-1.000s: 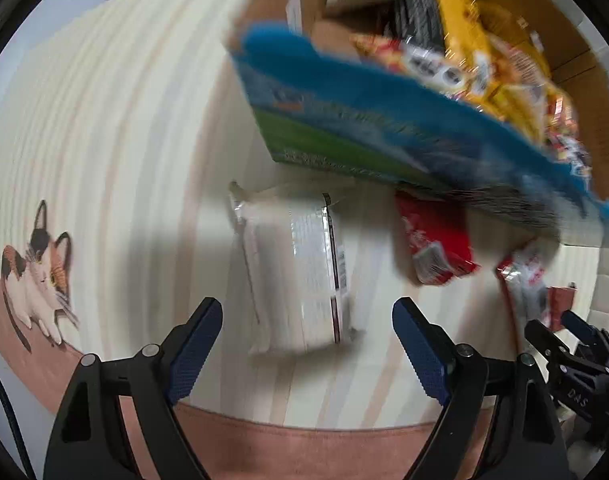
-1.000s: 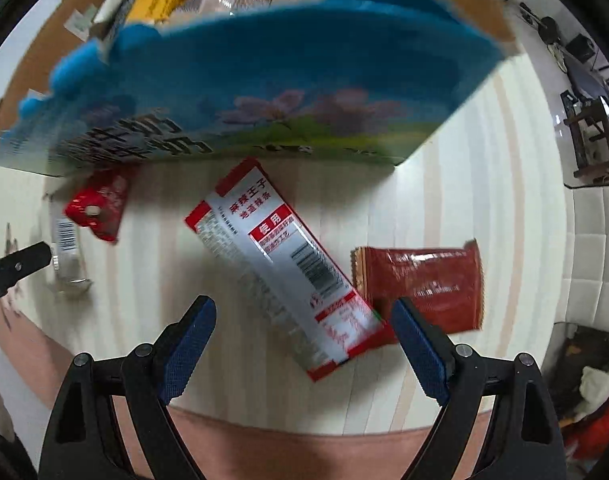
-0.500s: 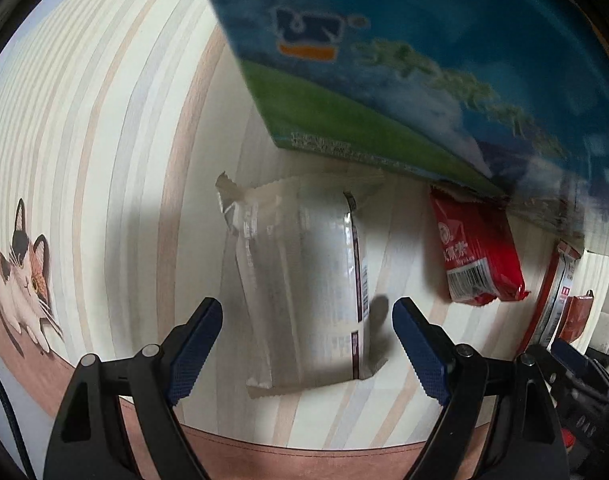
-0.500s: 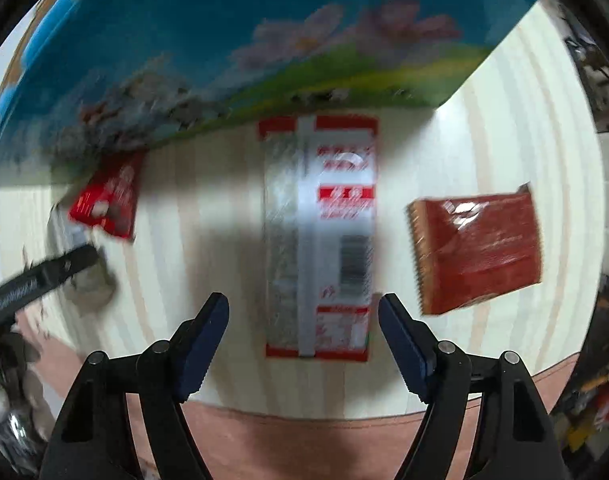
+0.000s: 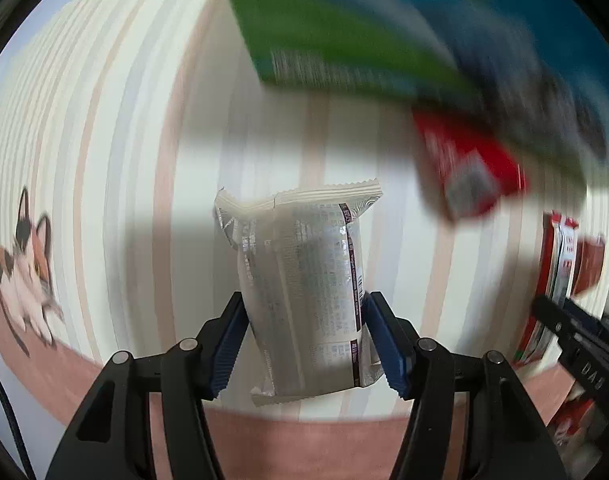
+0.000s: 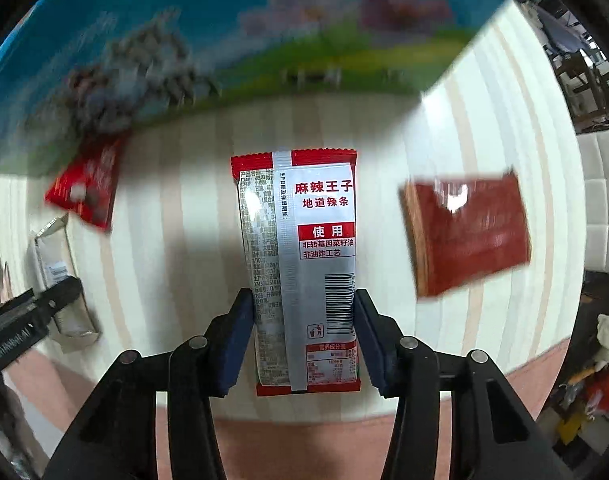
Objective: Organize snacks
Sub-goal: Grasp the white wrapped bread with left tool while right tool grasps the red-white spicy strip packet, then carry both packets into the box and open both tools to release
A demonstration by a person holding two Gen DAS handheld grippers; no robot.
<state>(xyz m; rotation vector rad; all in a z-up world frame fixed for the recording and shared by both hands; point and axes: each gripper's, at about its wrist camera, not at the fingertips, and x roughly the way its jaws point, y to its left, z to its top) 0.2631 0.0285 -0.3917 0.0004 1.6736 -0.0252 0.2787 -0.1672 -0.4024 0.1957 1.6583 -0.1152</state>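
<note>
My left gripper (image 5: 304, 340) is shut on a silver-white snack packet (image 5: 304, 288), its blue pads pressing both long sides. My right gripper (image 6: 302, 344) is shut on a long red-and-silver spicy-strip packet (image 6: 300, 264) with a barcode. Both packets lie lengthwise between the fingers over the striped table mat. A small red packet (image 5: 468, 172) lies to the right of the silver one; it also shows in the right wrist view (image 6: 84, 184). A dark red square packet (image 6: 468, 236) lies to the right of the long packet.
A blue-and-green printed box (image 6: 224, 40) stands close ahead, blurred in the left wrist view (image 5: 384, 32). The striped mat (image 5: 104, 140) has a cat picture (image 5: 24, 264) at its left. Each gripper appears at the other view's edge.
Both grippers have closed: the left on the silver-white packet, the right on the long red-and-silver packet. Both have moved closer to their packets and the box.
</note>
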